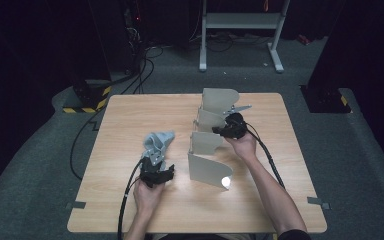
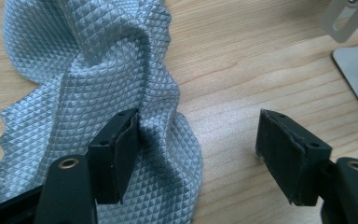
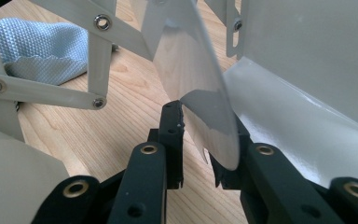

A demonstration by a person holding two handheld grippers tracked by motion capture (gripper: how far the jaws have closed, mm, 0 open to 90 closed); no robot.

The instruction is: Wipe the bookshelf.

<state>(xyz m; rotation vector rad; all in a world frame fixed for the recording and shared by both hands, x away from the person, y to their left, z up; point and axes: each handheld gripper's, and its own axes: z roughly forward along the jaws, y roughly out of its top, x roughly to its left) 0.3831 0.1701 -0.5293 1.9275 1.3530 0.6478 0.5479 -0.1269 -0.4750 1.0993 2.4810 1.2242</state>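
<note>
On the wooden table (image 1: 130, 200), left gripper (image 2: 198, 154) jaws apart (over cloth (image 2: 88, 60)); right gripper (image 3: 200, 149) jaws straddle a panel (image 3: 200, 84).

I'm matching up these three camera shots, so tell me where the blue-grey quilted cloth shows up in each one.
High view: the cloth lies left of centre on the table, just ahead of the left gripper.
Left gripper view: it spreads over the left half, with one jaw against a fold.
Right gripper view: a corner sits at upper left, behind the rack's struts.
Shared landmark: the pale folding rack, right of the cloth.
</note>
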